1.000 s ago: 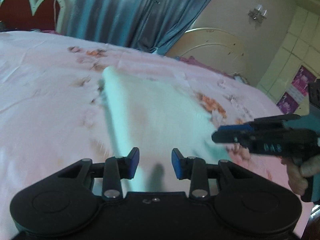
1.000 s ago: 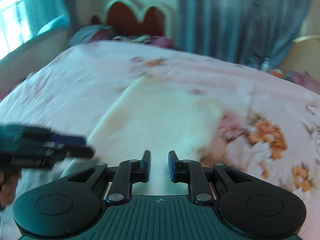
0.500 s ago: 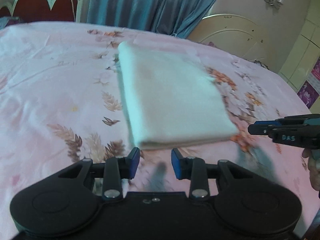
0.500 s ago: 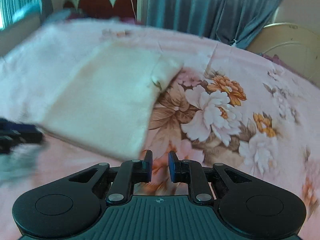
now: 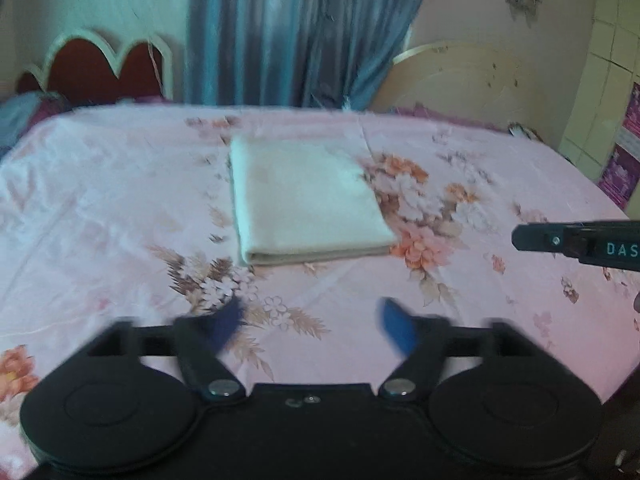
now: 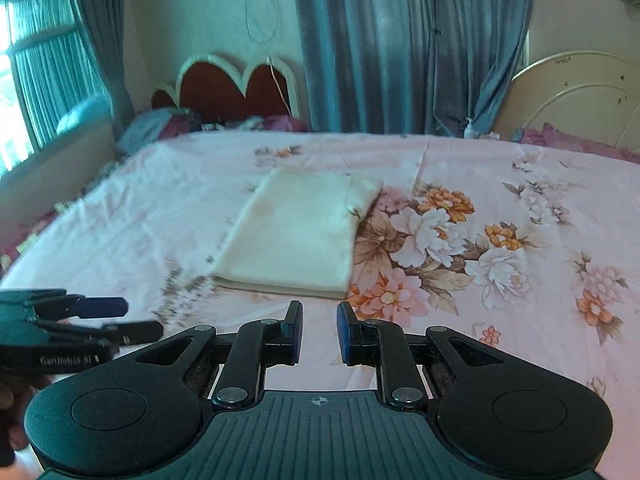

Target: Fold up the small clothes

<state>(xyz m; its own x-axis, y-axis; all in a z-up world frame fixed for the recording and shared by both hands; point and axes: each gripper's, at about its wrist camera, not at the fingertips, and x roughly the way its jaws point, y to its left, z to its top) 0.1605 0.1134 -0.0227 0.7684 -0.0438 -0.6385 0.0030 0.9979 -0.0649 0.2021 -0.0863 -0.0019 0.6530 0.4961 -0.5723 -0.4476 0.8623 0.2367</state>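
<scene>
A cream cloth (image 5: pixel 308 200) lies folded into a flat rectangle on the pink floral bedsheet (image 5: pixel 100 200), its doubled edge facing me. My left gripper (image 5: pixel 312 322) hovers short of it, its blue pads blurred as the jaws are opening wide, with nothing between them. In the right wrist view the same cloth (image 6: pixel 296 232) sits ahead of my right gripper (image 6: pixel 319 330), whose pads stand a narrow gap apart over bare sheet. The right gripper (image 5: pixel 540 238) pokes in from the right edge, and the left gripper (image 6: pixel 124 319) shows at the lower left.
The bed fills both views. A red scalloped headboard (image 5: pixel 100 68) and blue curtains (image 5: pixel 300 32) stand behind it, with a cream round bed end (image 5: pixel 472 80) at right. A heap of bedding (image 6: pixel 160 124) lies by the window (image 6: pixel 40 80).
Both grippers have drawn back and up from the cloth, which now lies farther off. The left jaws have spread wide apart. The right jaws keep their narrow gap.
</scene>
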